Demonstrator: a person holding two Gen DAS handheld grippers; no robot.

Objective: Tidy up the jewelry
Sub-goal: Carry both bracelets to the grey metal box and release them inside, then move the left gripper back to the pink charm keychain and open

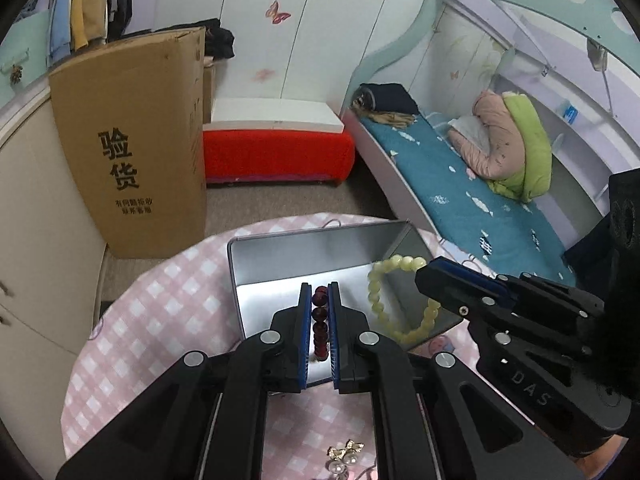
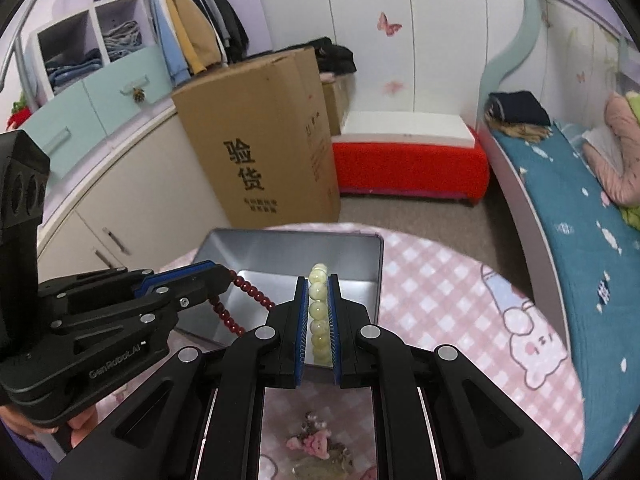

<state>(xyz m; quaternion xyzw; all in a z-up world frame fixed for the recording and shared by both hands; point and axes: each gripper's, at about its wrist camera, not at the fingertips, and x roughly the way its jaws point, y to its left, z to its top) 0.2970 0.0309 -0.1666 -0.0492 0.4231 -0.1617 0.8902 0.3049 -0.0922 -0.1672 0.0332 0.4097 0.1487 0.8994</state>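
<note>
**Both claws hold bead bracelets over the tin**

Below the left gripper [image 1: 320,332], pearl earrings [image 1: 345,458] lie on the pink checked tablecloth [image 1: 132,344]. Its jaws are clamped on a dark red bracelet [image 1: 320,328]. To its right, the right gripper [image 2: 319,320] pinches a pale green bracelet [image 2: 319,308]. Both loops hang above the open metal tin [image 1: 312,252] just ahead. Beyond the table stand a cardboard box [image 1: 132,140] and a red bench [image 1: 276,152].
</note>
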